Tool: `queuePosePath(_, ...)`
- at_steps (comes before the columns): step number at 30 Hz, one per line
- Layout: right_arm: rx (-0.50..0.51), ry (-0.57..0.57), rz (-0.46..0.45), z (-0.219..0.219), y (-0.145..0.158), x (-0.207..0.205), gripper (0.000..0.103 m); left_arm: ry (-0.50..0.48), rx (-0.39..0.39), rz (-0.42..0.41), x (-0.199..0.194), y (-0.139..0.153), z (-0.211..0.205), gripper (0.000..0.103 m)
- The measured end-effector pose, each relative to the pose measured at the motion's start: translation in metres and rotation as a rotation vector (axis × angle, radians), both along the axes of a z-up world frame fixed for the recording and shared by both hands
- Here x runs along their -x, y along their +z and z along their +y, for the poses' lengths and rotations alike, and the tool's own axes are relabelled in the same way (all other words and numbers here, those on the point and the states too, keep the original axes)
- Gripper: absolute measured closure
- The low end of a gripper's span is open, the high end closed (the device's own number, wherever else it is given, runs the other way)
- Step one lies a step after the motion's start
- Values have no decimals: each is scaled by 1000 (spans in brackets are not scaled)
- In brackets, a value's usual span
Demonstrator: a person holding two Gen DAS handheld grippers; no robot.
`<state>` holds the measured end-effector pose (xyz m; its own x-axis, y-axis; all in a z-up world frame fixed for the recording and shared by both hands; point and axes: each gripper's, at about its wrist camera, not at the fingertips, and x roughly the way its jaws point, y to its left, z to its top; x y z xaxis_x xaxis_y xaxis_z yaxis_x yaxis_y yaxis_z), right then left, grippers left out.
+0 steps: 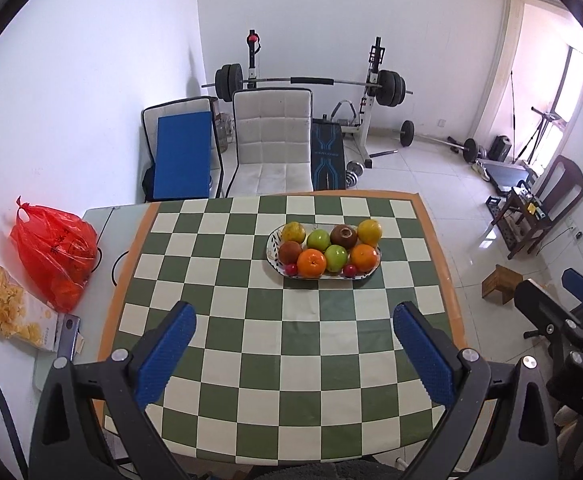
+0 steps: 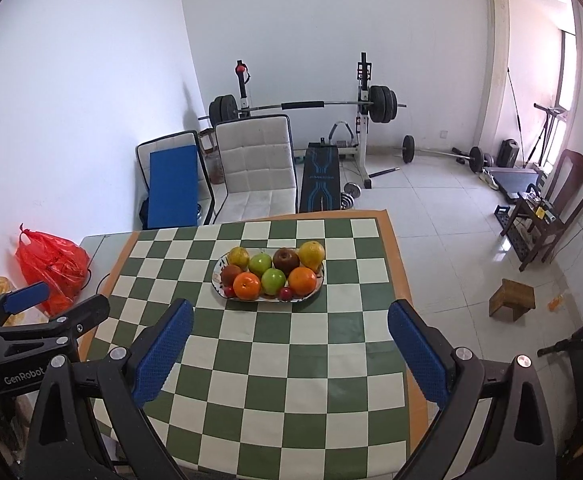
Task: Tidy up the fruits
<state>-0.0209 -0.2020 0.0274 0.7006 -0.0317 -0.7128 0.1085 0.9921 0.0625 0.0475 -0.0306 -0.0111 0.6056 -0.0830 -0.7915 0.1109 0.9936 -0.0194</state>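
Both wide apart, left gripper [image 1: 293,322] and right gripper [image 2: 289,320] level above table [image 1: 251,360], fruit plate [image 1: 272,240] ahead

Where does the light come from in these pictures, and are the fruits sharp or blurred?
Left wrist view: daylight enters from the window at right and overexposes it; fruits on the plate look sharp; fisheye bends the tablecloth edges. Right wrist view: same bright doorway, fruits sharp, dark corner vignetting.
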Motion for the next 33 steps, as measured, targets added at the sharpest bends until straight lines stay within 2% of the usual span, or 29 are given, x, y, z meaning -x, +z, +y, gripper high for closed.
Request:
queuePosePath(6, -1, 13, -9, 8, 16, 12, 3, 8, 1, -23, 7, 9, 6, 2)
queuePosePath(16, -9, 10, 1, 8, 7, -1, 3, 24, 13, 9, -9, -9, 9, 2)
queuePosePath(23, 7, 10, 18, 2, -17, -31, 3, 48, -13, 9, -37, -28, 8, 0)
queuePosePath(33, 26, 1, 55, -14, -67, -101, 3, 70, -57, 47, -83, -63, 3, 0)
